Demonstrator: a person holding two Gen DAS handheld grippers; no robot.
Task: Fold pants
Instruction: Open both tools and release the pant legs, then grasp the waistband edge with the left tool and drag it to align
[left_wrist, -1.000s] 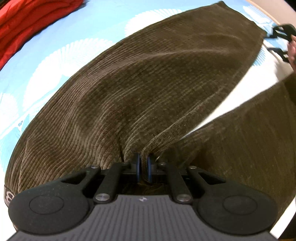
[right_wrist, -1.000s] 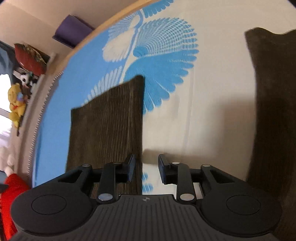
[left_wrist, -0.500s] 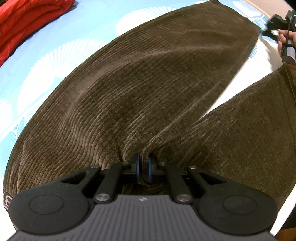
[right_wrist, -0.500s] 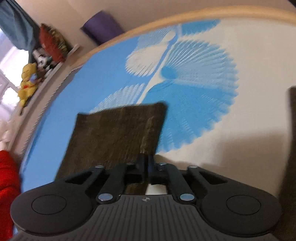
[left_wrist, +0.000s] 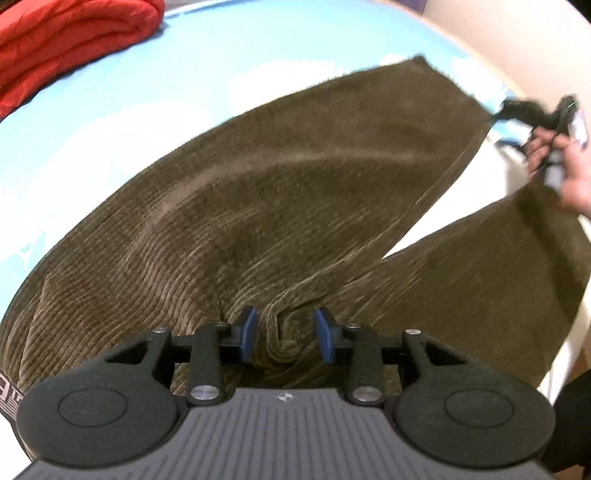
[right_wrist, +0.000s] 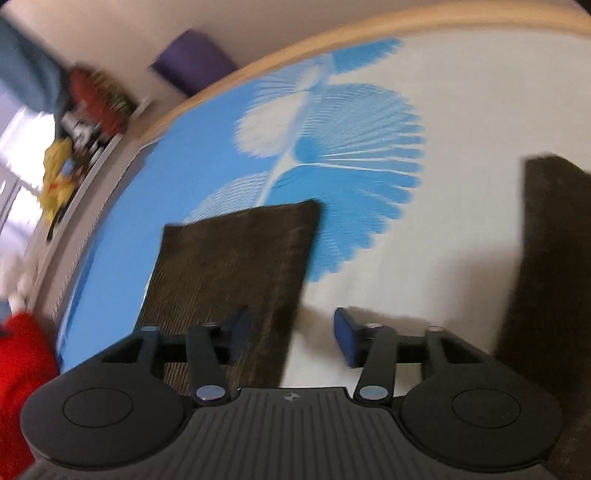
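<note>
Brown corduroy pants (left_wrist: 295, 206) spread flat on the bed (right_wrist: 461, 122), legs splayed in a V. Bedsheet (left_wrist: 155, 110) is blue and white with a fan-leaf print; wooden bed edge along the far side. Left hand-held gripper (left_wrist: 287, 334) released, jaws apart around a bunched fold at the crotch. Right hand-held gripper (right_wrist: 291, 336) released too, straddling the inner edge of one leg cuff. Red blanket (left_wrist: 62, 40) at the bed corner; purple mat (right_wrist: 194, 64) and yellow plush toy (right_wrist: 57, 181) by the wall.

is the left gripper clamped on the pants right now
No, the left gripper is open, its blue pads spread apart on either side of a bunched ridge of the brown pants.
</note>
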